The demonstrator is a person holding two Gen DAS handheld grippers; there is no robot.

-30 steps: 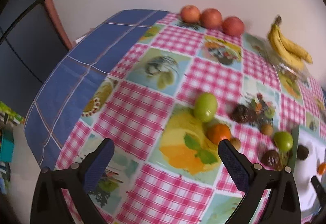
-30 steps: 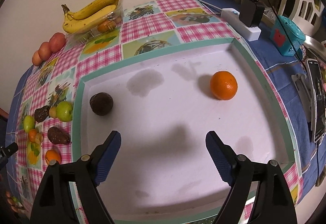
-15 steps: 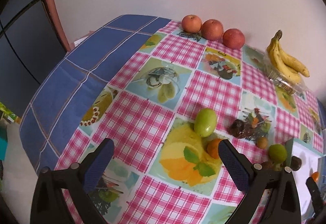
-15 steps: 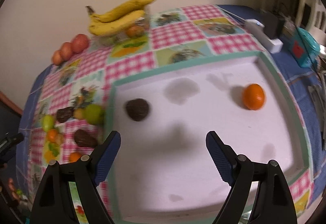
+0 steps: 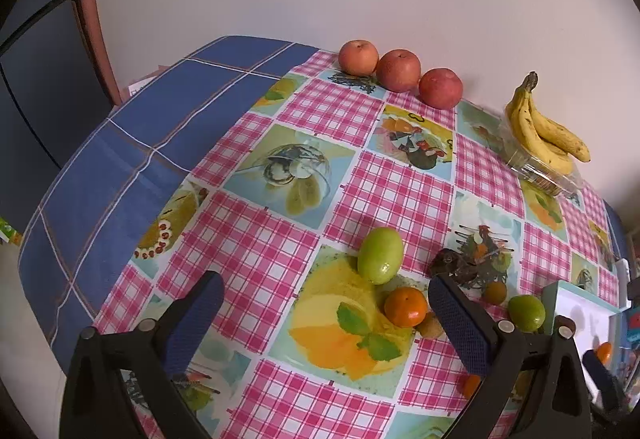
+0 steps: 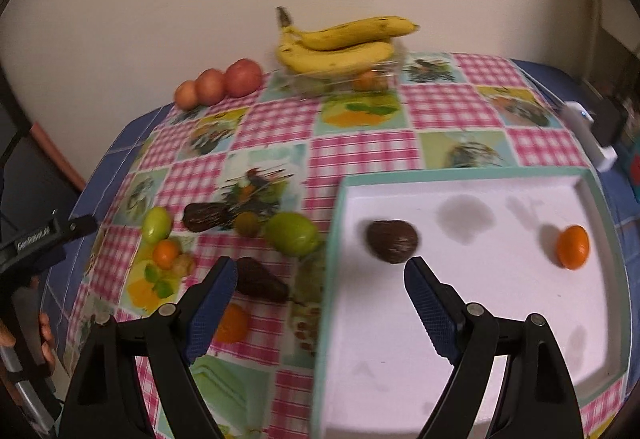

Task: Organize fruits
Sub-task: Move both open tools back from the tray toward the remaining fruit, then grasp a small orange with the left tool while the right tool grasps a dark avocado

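Observation:
A white tray (image 6: 480,319) with a teal rim holds a dark avocado (image 6: 392,241) and an orange (image 6: 573,247). Left of the tray lie loose fruits: a round green fruit (image 6: 293,233), another avocado (image 6: 260,281), a third avocado (image 6: 206,217), an oval green fruit (image 5: 380,250), small oranges (image 5: 405,306) and small brown fruits. My right gripper (image 6: 320,287) is open and empty above the tray's left rim. My left gripper (image 5: 324,313) is open and empty, hovering over the cloth near the oval green fruit and a small orange.
Three red apples (image 5: 398,70) and a bunch of bananas (image 5: 544,131) on a clear plastic box stand by the back wall. A white power strip with a black plug (image 6: 592,135) lies right of the tray. The table edge drops off at left.
My right gripper has swung left, from over the tray's middle to its left rim. My left gripper has pulled back and tilted up, so the loose fruits sit lower in its view.

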